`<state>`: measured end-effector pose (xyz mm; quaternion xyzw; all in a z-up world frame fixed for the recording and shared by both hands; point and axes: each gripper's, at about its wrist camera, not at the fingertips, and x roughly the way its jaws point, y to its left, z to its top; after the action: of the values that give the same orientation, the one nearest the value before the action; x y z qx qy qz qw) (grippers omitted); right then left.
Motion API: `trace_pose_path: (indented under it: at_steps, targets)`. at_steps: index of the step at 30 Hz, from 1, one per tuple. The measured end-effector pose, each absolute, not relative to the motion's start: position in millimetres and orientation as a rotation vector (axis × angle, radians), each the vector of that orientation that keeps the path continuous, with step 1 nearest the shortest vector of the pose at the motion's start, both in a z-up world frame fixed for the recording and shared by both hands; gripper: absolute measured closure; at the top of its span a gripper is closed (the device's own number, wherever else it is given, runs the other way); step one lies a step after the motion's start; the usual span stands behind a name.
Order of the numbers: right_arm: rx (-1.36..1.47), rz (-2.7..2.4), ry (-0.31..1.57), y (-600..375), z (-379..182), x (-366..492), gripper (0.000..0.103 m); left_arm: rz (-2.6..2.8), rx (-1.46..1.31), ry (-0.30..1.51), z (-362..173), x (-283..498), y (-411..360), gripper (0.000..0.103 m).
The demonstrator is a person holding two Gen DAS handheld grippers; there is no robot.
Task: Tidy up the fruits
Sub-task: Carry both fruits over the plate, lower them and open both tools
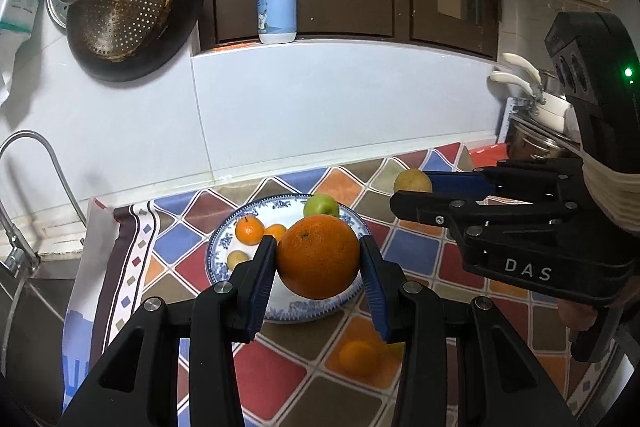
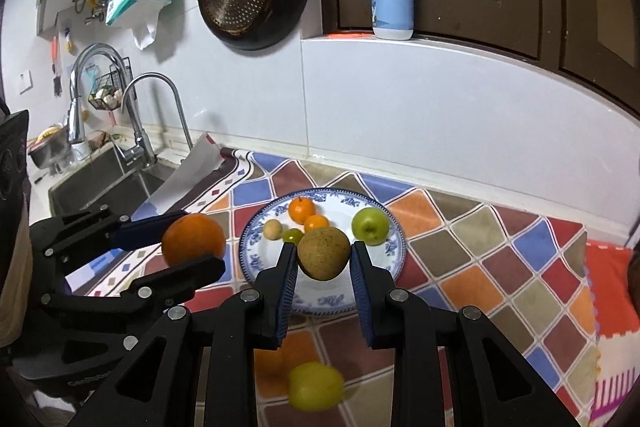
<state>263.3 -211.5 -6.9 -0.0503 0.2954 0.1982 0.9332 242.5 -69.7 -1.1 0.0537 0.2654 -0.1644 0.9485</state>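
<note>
Two fruits up at once: my left tongs (image 1: pixel 320 259) clamp the orange (image 1: pixel 319 257), right tongs (image 2: pixel 324 259) pinch the brown pear (image 2: pixel 323 253), both above the plate (image 2: pixel 256 259) on the table (image 2: pixel 480 259), ready to join the rest.

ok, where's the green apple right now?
Green apple sits on the blue-and-white plate, right side in the right wrist view, behind the brown fruit.

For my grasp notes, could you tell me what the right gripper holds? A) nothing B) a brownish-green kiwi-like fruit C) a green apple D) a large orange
B: the right gripper is shut on the brownish fruit, held above the plate.
</note>
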Motion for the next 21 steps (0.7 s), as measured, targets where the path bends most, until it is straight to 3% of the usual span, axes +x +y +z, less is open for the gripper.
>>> trace_pose_path:
  at_steps: [21]
  targets:
    - [-0.135,0.487,0.743,-207,-73,368,0.075,-0.284,0.095,0.696,-59,329,-72,0.062]
